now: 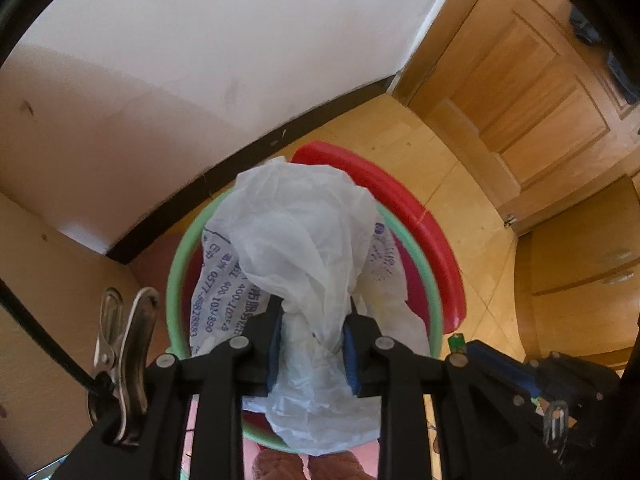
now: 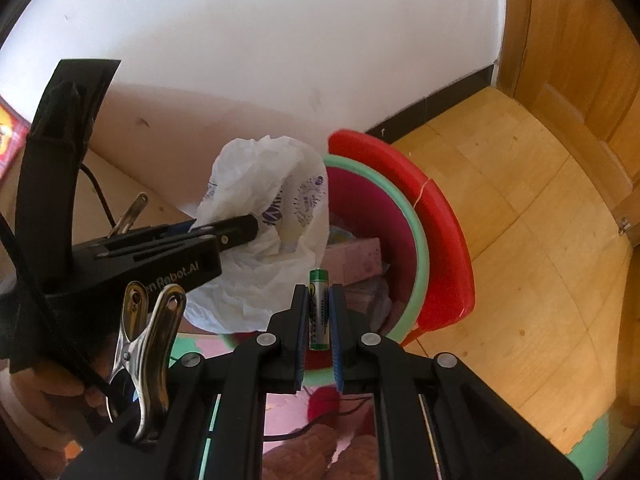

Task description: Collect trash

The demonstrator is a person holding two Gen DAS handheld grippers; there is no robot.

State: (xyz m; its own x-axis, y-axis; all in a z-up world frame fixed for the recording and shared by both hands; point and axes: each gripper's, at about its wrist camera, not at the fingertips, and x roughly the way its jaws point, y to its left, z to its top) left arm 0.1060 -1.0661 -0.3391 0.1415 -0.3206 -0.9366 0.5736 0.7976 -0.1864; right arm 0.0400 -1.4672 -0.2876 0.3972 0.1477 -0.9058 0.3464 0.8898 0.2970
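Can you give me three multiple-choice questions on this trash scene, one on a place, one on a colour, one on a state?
1. Where is the crumpled white plastic bag?
A. on the wooden floor
B. over the red bin's opening
C. against the door

2. What colour is the hoop round the bin's mouth?
A. pale green
B. yellow
C. black

3. What is the right gripper doing?
A. hanging open
B. gripping the bag
C. clamping a green and white battery

Answers: B, the bag covers the bin's mouth; A, the rim ring is mint green; C, the battery sits between its pads.
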